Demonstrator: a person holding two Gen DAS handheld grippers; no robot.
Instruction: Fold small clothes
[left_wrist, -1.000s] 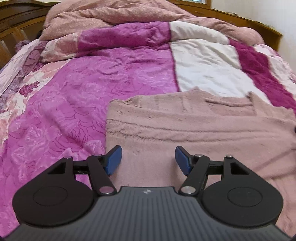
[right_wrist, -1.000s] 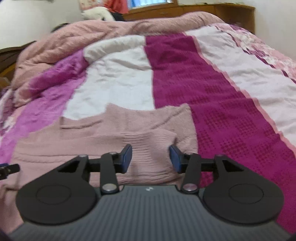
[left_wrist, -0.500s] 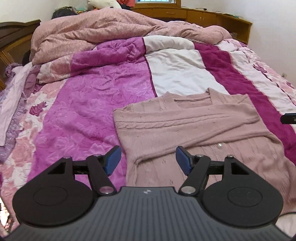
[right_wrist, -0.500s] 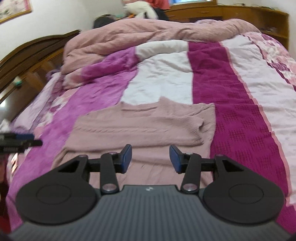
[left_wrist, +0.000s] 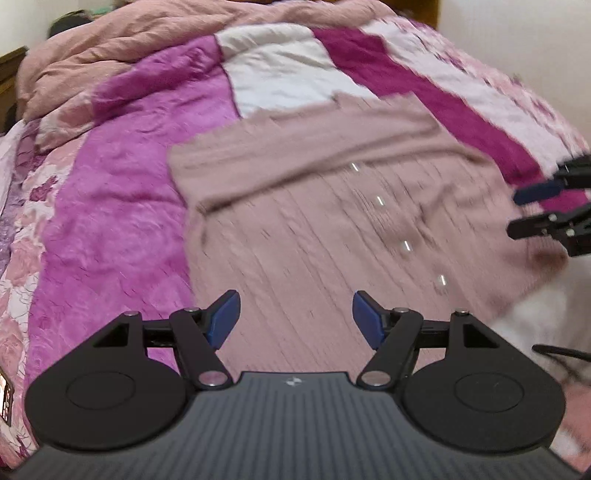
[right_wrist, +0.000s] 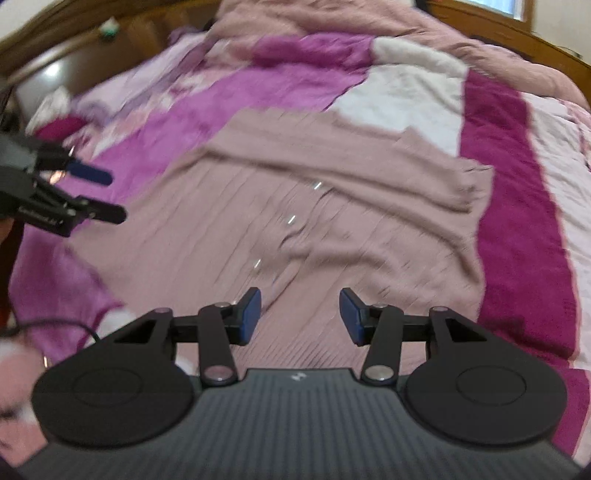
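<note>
The left tool (left_wrist: 291, 319) hangs open and empty over the pink sweater (left_wrist: 332, 221), which lies flat on the bed (left_wrist: 110, 206), sleeves folded across the chest; the right tool (right_wrist: 300, 315) likewise holds nothing; the body fold seems left to do

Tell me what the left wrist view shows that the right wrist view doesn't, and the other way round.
Only the left wrist view: the right gripper seen from the side at the right edge, over the cardigan's right side, and a dark headboard corner at far left.

Only the right wrist view: the left gripper coming in from the left edge, a window at top right, and a glossy wooden bedside surface.

Both: the pink cardigan lying flat with sleeves folded across, on the patchwork quilt, and open, empty jaws.
</note>
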